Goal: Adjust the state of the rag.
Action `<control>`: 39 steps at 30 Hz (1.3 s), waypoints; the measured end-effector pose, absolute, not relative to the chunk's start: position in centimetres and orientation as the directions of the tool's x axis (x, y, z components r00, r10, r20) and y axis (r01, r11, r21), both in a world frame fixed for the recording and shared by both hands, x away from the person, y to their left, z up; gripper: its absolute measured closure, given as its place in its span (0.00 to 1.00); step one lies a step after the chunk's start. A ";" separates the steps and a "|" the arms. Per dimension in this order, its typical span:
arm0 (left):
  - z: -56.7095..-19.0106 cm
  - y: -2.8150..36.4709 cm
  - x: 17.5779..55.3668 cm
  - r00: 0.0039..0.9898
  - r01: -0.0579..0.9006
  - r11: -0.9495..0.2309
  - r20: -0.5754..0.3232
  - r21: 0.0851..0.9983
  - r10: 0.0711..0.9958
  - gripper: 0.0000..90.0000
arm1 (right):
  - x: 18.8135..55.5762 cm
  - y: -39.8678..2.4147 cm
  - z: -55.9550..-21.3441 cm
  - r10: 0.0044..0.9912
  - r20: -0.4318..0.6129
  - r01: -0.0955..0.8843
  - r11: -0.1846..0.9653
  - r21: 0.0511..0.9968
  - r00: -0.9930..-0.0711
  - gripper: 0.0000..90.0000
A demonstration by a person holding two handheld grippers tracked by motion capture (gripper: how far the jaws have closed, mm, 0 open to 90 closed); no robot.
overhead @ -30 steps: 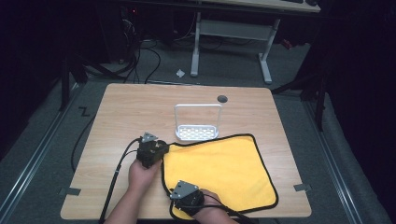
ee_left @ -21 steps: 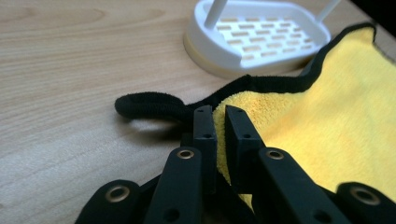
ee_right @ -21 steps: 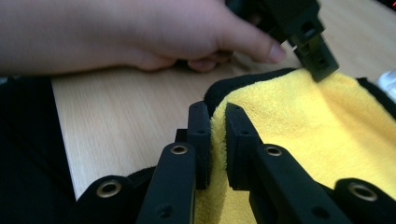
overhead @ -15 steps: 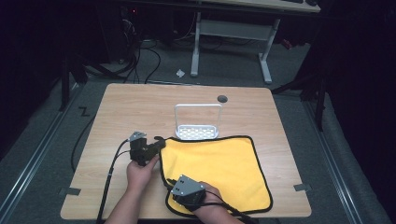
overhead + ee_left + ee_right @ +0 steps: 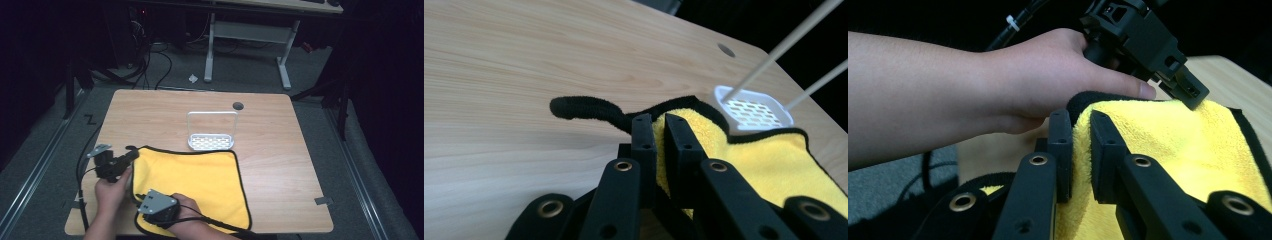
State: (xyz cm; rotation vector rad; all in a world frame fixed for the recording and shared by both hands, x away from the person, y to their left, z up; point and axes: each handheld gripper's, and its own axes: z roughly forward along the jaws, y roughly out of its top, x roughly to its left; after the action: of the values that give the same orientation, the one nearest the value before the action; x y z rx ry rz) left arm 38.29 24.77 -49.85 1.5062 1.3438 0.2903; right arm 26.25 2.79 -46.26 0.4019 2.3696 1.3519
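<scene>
A yellow cloth (image 5: pixel 200 180) with black trim lies on the front half of the wooden table (image 5: pixel 280 150). My left gripper (image 5: pixel 133 154) is shut on the cloth's far left corner. In the left gripper view the jaws (image 5: pixel 659 125) pinch the yellow cloth (image 5: pixel 769 160) just behind a black hanging loop (image 5: pixel 584 107). My right gripper (image 5: pixel 139 196) is shut on the cloth's near left edge. In the right gripper view its jaws (image 5: pixel 1080 120) clamp a raised fold of the cloth (image 5: pixel 1168 145), with the left hand (image 5: pixel 1038 80) and the left gripper (image 5: pixel 1143 40) just beyond.
A small white wire rack with a perforated base (image 5: pixel 211 132) stands just beyond the cloth's far edge, seen also in the left gripper view as the rack (image 5: pixel 754 107). A round cable hole (image 5: pixel 238 105) sits farther back. Bare wood lies to the right. Cables trail off the table's left front.
Both grippers have moved left and toward the table's front, dragging the yellow cloth leftward with them. The white rack has stayed put.
</scene>
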 end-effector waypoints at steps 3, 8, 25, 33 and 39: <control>-49.4 26.7 37.6 0.316 0.567 0.202 -0.438 0.798 0.842 0.93 | 26.0 4.5 -45.9 0.400 -0.191 0.034 0.492 0.870 -0.896 0.91; -48.3 25.8 37.6 0.339 0.549 0.188 -0.423 0.815 0.841 0.93 | 25.8 4.6 -45.6 0.394 -0.195 0.027 0.491 0.871 -0.898 0.91; -49.2 12.5 40.4 0.401 0.590 0.076 -0.373 0.804 0.836 0.92 | 26.0 -8.9 -47.1 0.574 -0.179 0.146 0.474 0.868 -0.799 0.90; -49.4 7.7 40.7 0.427 0.591 0.038 -0.353 0.805 0.832 0.91 | 25.5 -13.5 -48.4 0.624 -0.161 0.211 0.479 0.852 -0.765 0.89; -49.8 5.5 40.9 0.449 0.603 -0.003 -0.336 0.798 0.828 0.91 | 25.2 -15.7 -49.3 0.649 -0.155 0.251 0.488 0.836 -0.745 0.89</control>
State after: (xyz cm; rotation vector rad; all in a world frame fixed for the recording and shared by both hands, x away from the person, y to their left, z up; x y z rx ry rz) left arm 40.93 5.52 -49.75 1.6999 1.2457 0.2823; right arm 25.22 -15.66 -49.34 0.7439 2.2821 1.1736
